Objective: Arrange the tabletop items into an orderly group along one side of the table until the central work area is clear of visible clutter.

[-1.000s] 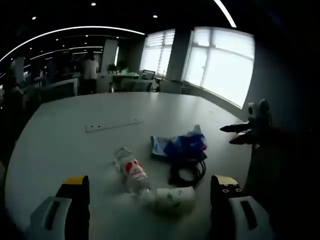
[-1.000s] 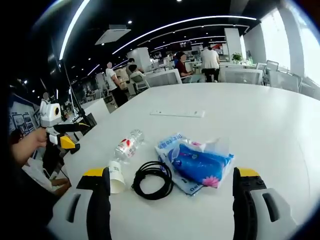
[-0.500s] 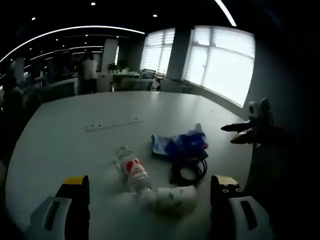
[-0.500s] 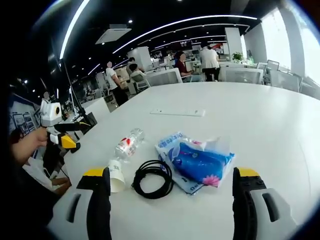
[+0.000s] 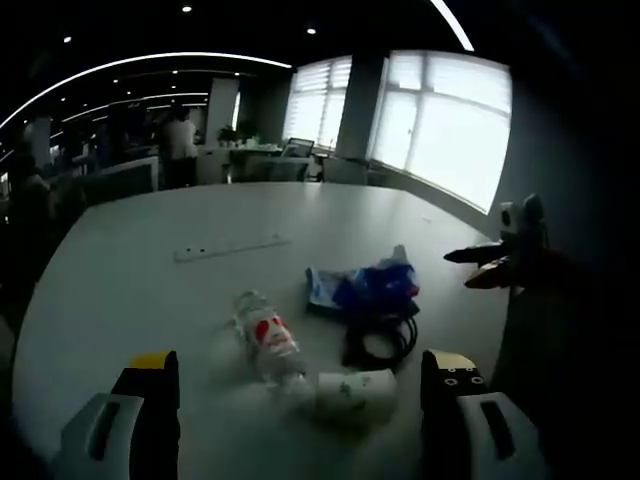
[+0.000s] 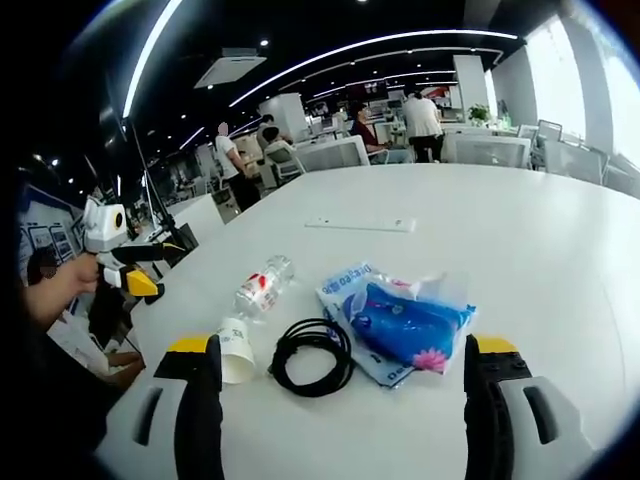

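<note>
The left gripper view is dim, so the print on the cup point(image 5: 356, 389) and the red label of the bottle point(image 5: 264, 342) cannot be read. In the right gripper view the bottle's point(image 6: 262, 287) label is red and white, its writing too small to make out. The bottle lies on its side and looks empty; the cup point(image 6: 236, 351) also lies tipped over just beside it. A black cable point(image 6: 313, 356) is coiled beside a blue packet point(image 6: 404, 324) — all near the table's point(image 6: 530, 250) close edge. A white power strip point(image 6: 360, 225) lies further off. The left gripper point(image 5: 299, 385) and the right gripper point(image 6: 340, 370) both have jaws spread apart, holding nothing.
</note>
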`<state>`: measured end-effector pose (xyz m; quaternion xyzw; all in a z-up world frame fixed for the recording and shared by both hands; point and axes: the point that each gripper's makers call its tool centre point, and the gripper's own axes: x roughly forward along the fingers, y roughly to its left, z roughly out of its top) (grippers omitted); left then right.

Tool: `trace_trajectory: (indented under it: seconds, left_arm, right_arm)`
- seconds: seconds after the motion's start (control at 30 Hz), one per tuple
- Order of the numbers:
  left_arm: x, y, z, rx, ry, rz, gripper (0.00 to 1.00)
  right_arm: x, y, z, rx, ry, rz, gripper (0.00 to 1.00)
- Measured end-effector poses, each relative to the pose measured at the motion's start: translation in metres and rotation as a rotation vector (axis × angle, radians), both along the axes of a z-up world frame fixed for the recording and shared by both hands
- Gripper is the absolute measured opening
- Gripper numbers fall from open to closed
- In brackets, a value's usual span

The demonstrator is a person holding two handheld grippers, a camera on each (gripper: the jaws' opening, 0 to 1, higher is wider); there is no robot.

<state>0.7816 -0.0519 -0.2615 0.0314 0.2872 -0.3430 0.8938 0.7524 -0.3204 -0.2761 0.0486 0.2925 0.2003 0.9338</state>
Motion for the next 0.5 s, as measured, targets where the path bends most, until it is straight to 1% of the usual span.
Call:
trace_trajectory:
  seconds: [0.2, 0.4, 0.5]
  left_arm:
    - [0.000, 0.002, -0.010, 0.015, 0.003, 0.006, 0.99]
    - [0.000, 0.000, -0.016, 0.021, 0.018, 0.018, 0.95]
    - [0.001, -0.001, -0.029, 0.037, 0.042, 0.024, 0.92]
  right_arm:
    - [-0.002, 0.004, -0.001, -0.002, 0.002, 0.008, 0.97]
    - [-0.005, 0.005, -0.005, -0.004, 0.012, 0.012, 0.96]
    - [-0.007, 0.004, -0.005, -0.004, 0.012, 0.009, 0.95]
